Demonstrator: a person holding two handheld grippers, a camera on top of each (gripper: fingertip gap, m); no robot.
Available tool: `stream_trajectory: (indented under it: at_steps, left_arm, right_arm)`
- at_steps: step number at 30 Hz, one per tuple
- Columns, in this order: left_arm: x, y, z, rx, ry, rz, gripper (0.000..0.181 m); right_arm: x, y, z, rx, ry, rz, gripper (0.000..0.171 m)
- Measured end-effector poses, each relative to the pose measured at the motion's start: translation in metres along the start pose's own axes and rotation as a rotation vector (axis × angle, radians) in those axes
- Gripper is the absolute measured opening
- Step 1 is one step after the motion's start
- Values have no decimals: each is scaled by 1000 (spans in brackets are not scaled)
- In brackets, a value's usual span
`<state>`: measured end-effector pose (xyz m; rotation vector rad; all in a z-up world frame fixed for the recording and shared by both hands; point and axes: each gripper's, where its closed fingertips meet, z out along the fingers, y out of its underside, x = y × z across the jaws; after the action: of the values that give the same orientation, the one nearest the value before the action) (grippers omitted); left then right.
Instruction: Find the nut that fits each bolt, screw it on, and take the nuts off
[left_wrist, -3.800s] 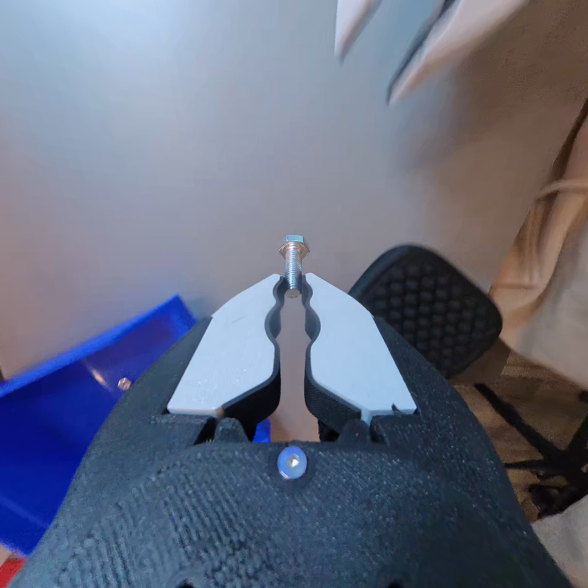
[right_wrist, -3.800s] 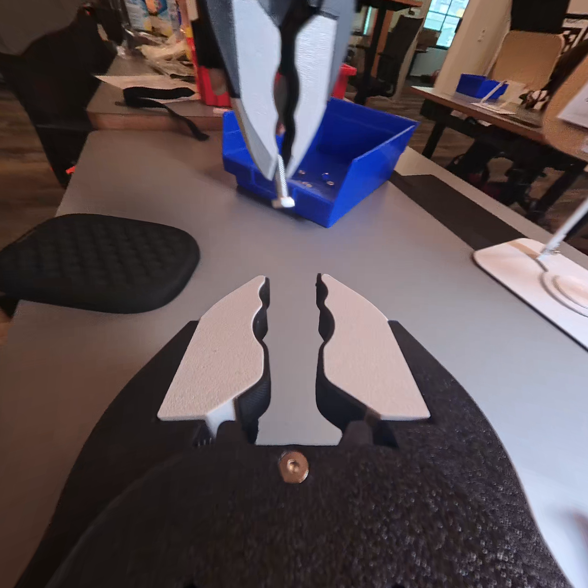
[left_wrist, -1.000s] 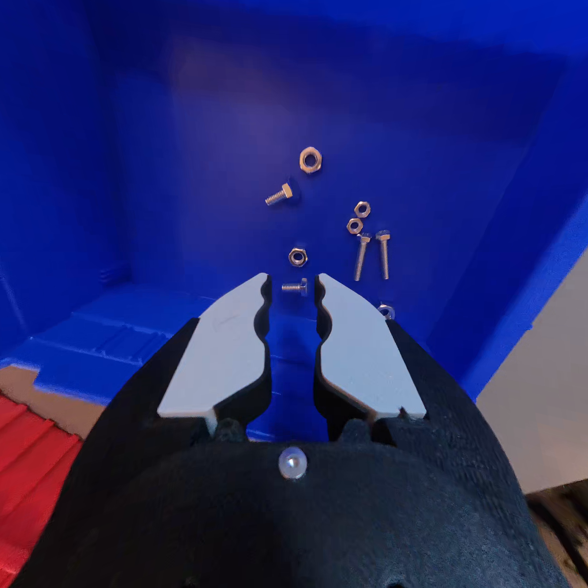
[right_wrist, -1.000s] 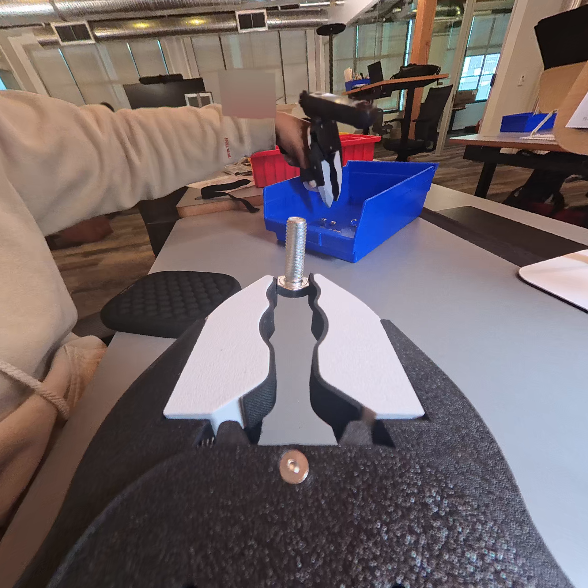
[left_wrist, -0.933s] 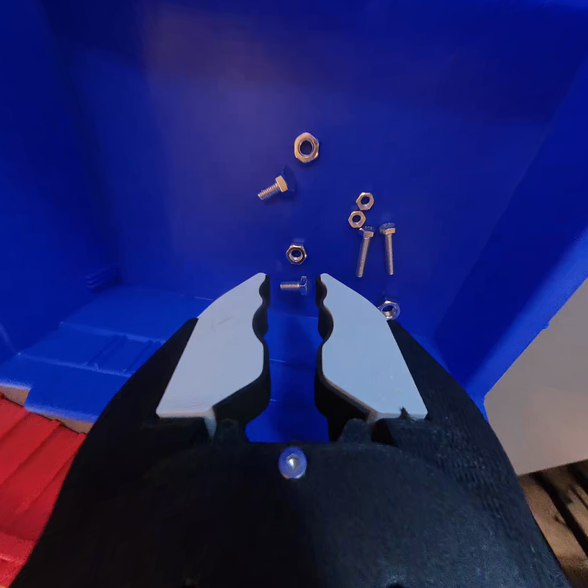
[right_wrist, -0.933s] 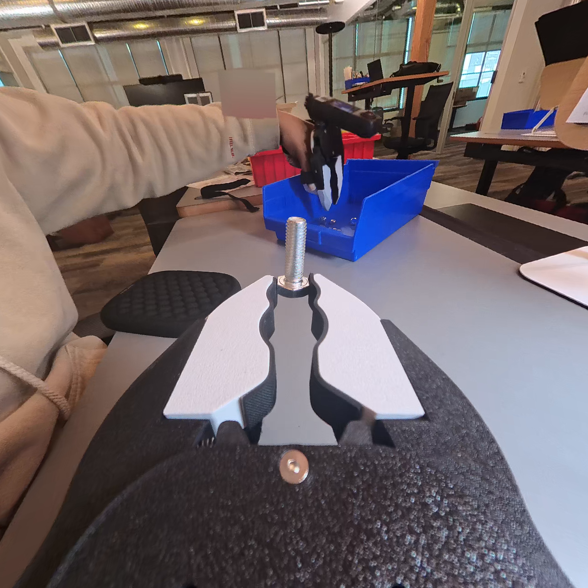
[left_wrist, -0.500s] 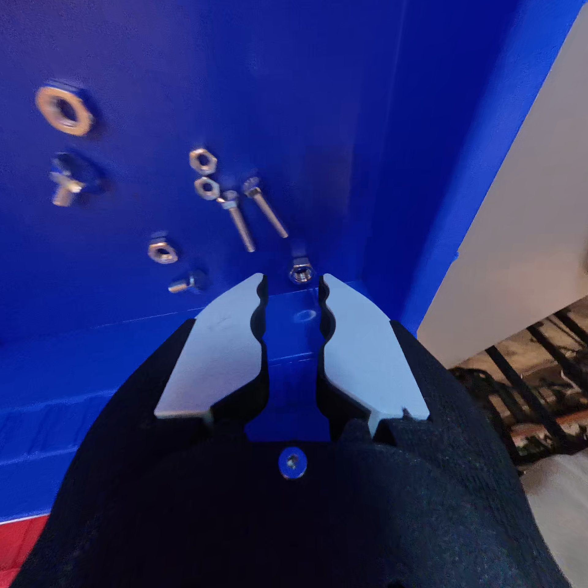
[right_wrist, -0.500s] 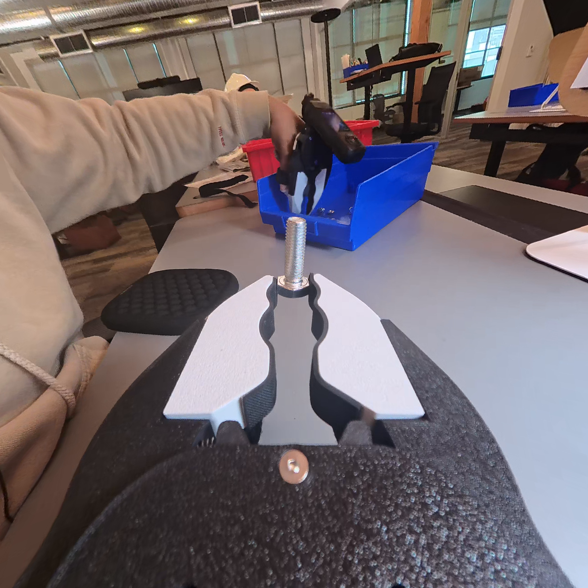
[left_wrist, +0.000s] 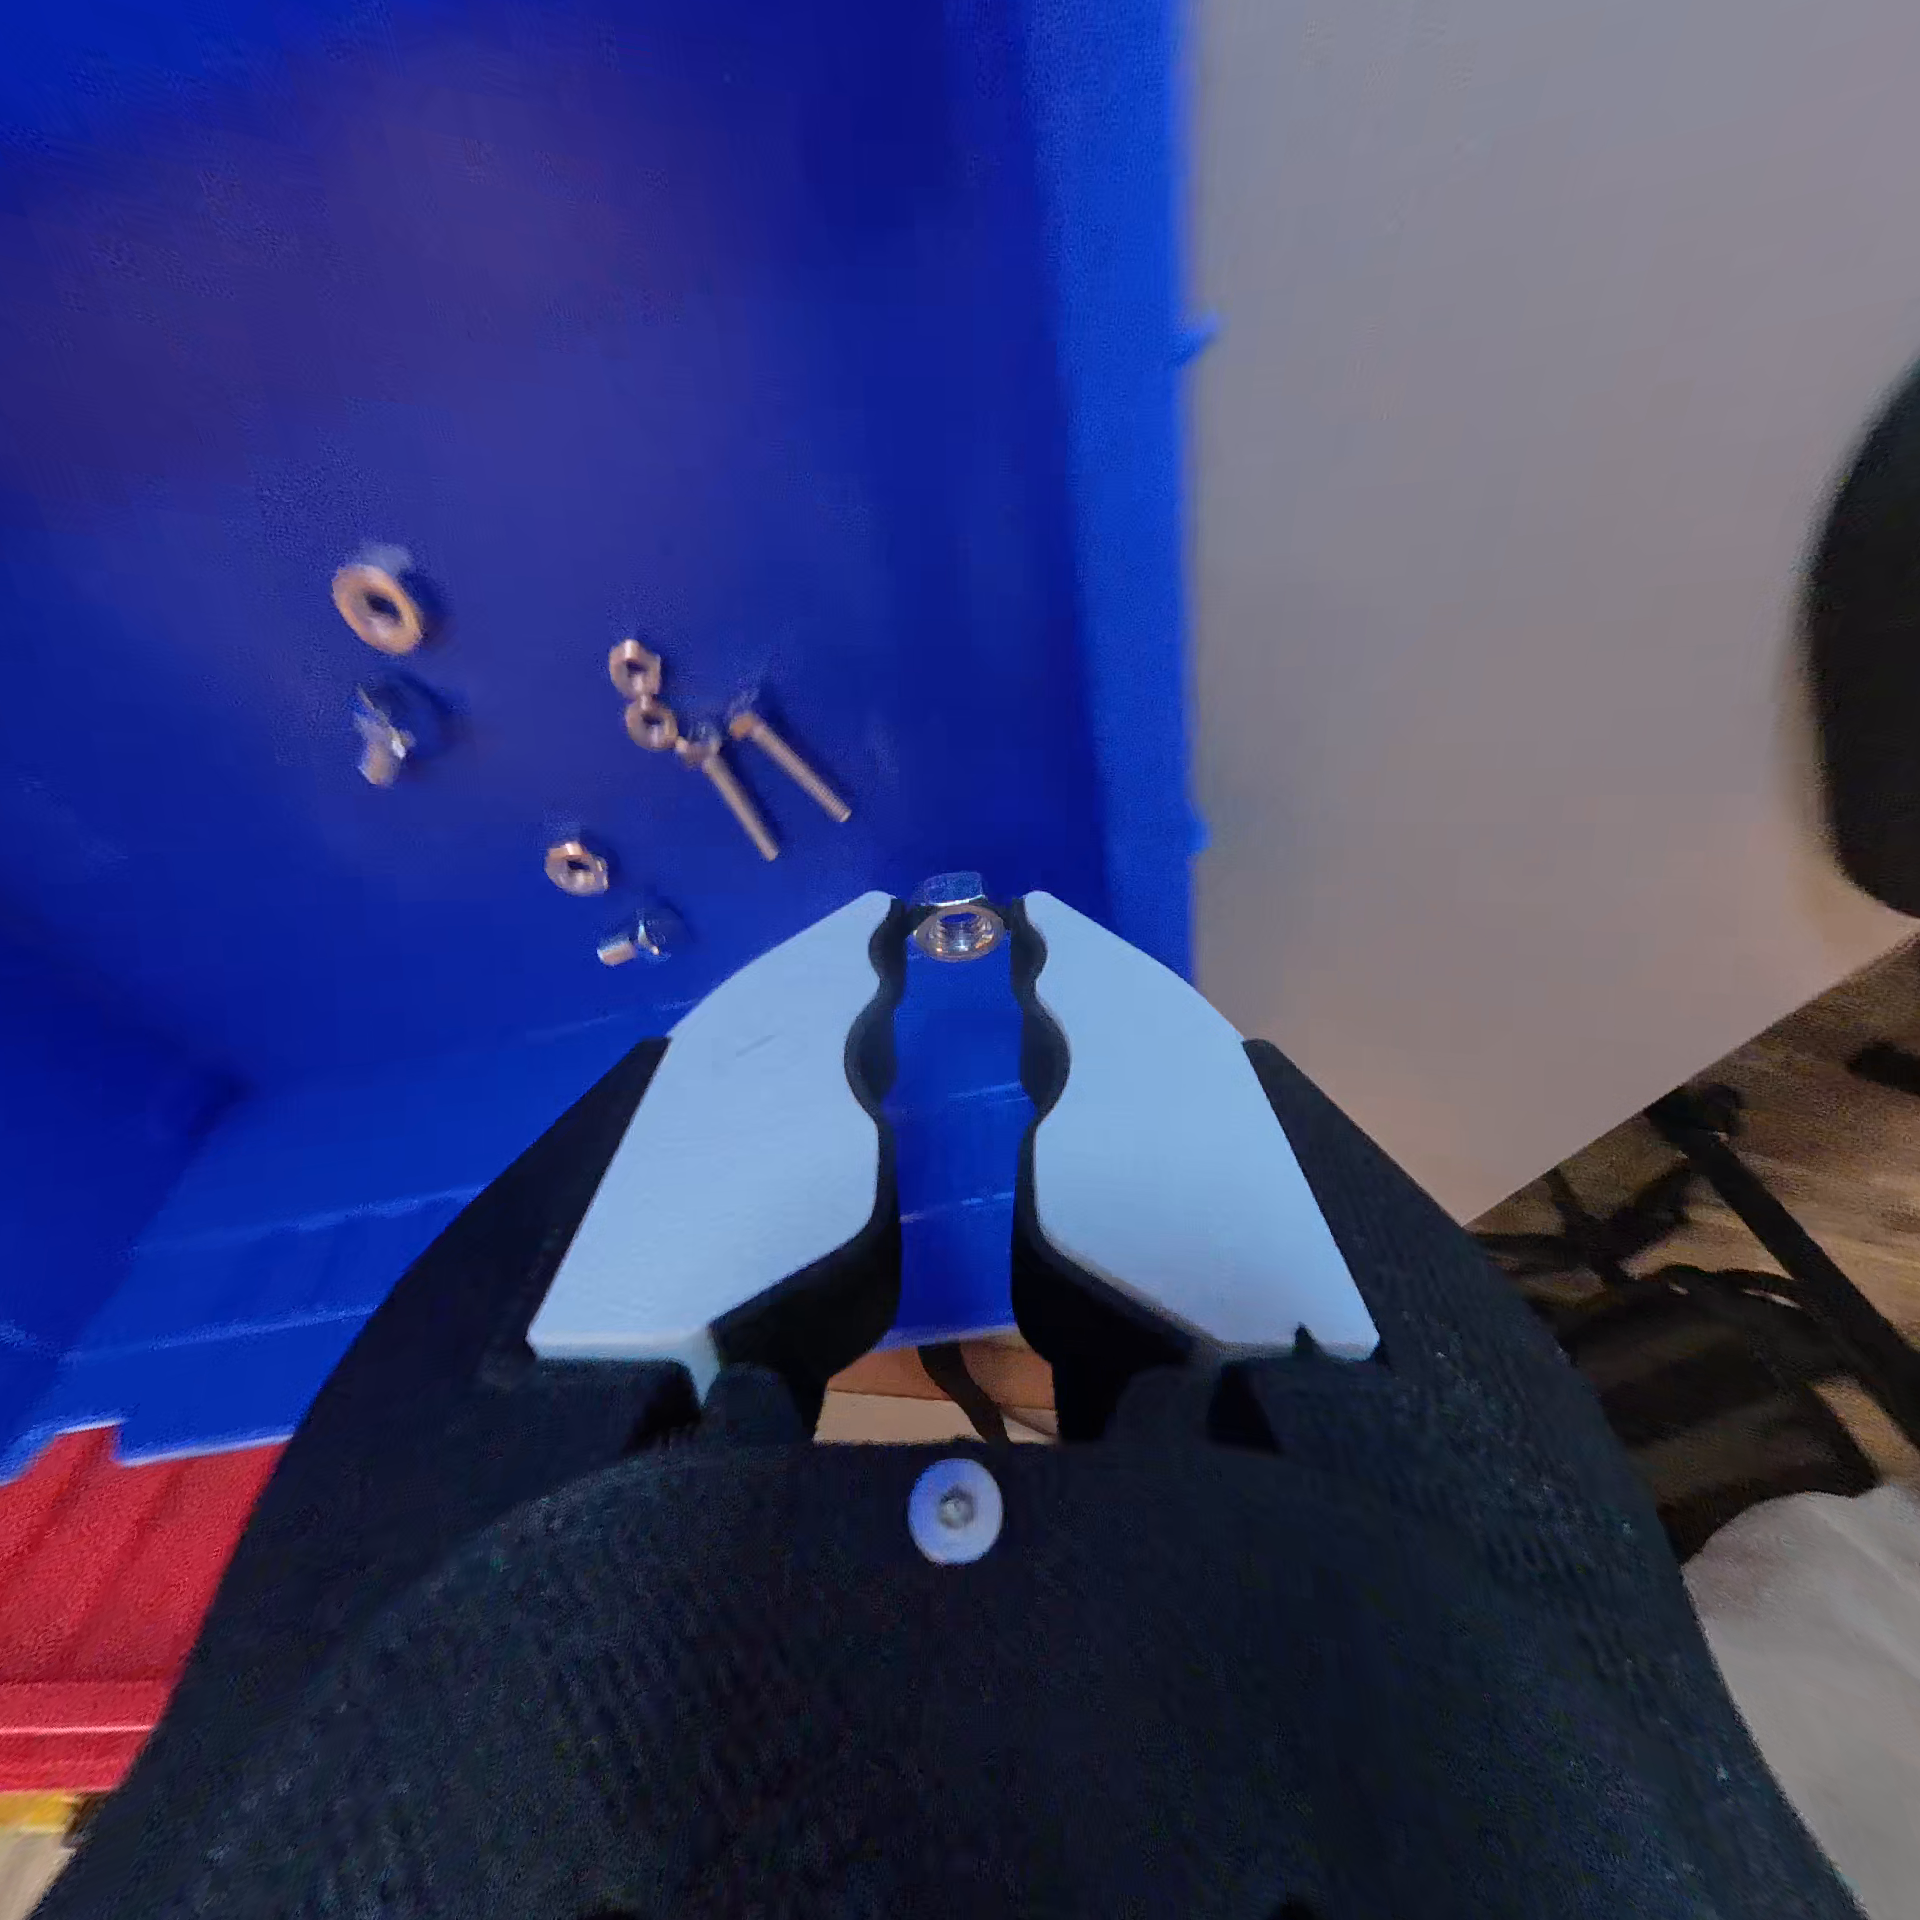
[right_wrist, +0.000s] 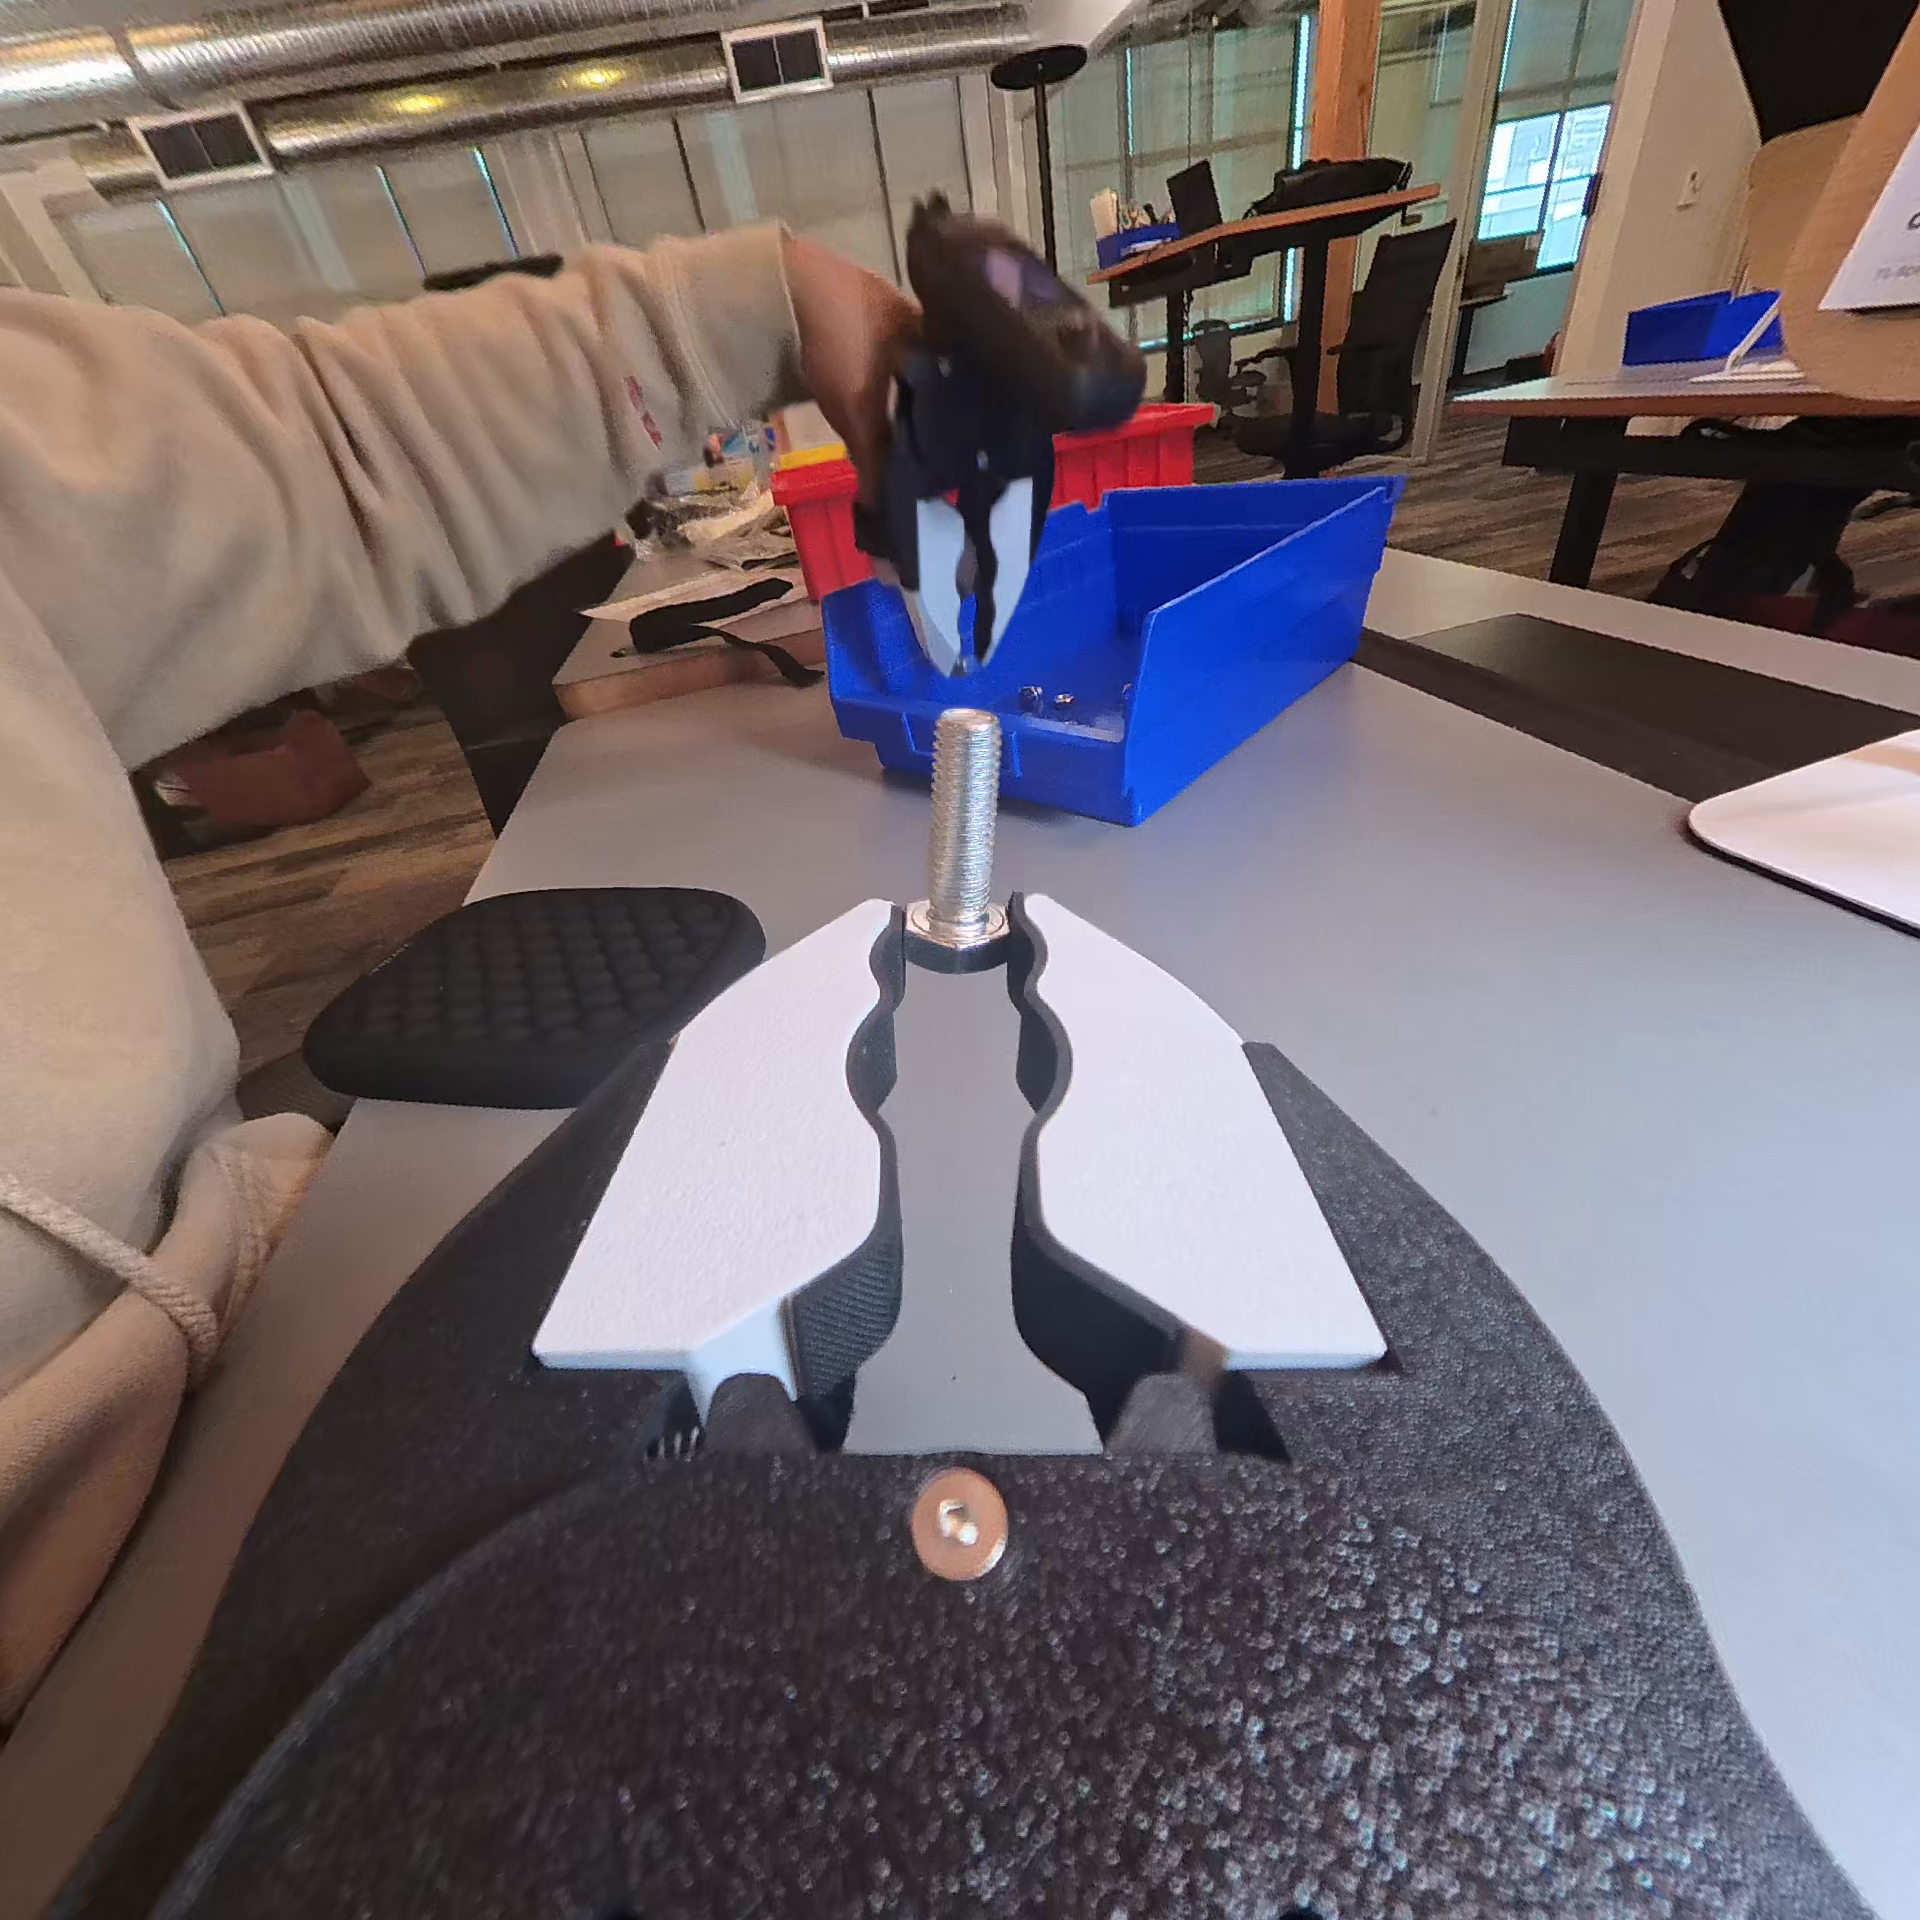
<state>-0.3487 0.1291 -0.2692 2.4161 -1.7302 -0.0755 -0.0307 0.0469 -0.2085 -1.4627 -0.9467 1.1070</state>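
The left gripper (left_wrist: 954, 914) pinches a small steel nut (left_wrist: 954, 930) by its flats at the very fingertips, hole facing the camera, just above the floor of the blue bin (left_wrist: 1122, 520); beyond its tips to the left lie loose nuts and bolts. The right gripper (right_wrist: 961, 914) clamps a bolt (right_wrist: 964, 821) by its head, thread upright. Both pieces look light, rigid and slick, so a tip grip on flats seems wise, lest the nut twist out
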Motion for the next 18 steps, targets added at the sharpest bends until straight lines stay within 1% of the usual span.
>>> stream_trajectory:
  at_steps: [4, 7, 9, 12, 16, 18]
  left_arm:
    - [42, -46, -45, 94, -47, 173, 19]
    - [74, -79, -54, 96, -59, 307, 20]
    - [97, -103, -47, 96, -48, 391, 19]
    - [122, -139, -25, 86, -67, 504, 19]
    - [139, -182, 2, 124, -80, 571, 19]
    - [143, -196, 9, 149, -82, 583, 19]
  right_arm:
    - [-4, 9, 6, -36, -4, 1, 19]
    - [-10, 10, 8, -51, -14, -21, 19]
    - [-12, 9, 6, -55, -11, -40, 19]
    - [-8, 2, 0, -46, 11, -59, 19]
    - [11, -19, -20, 38, 91, -94, 19]
    - [27, -29, -33, 86, 149, -85, 19]
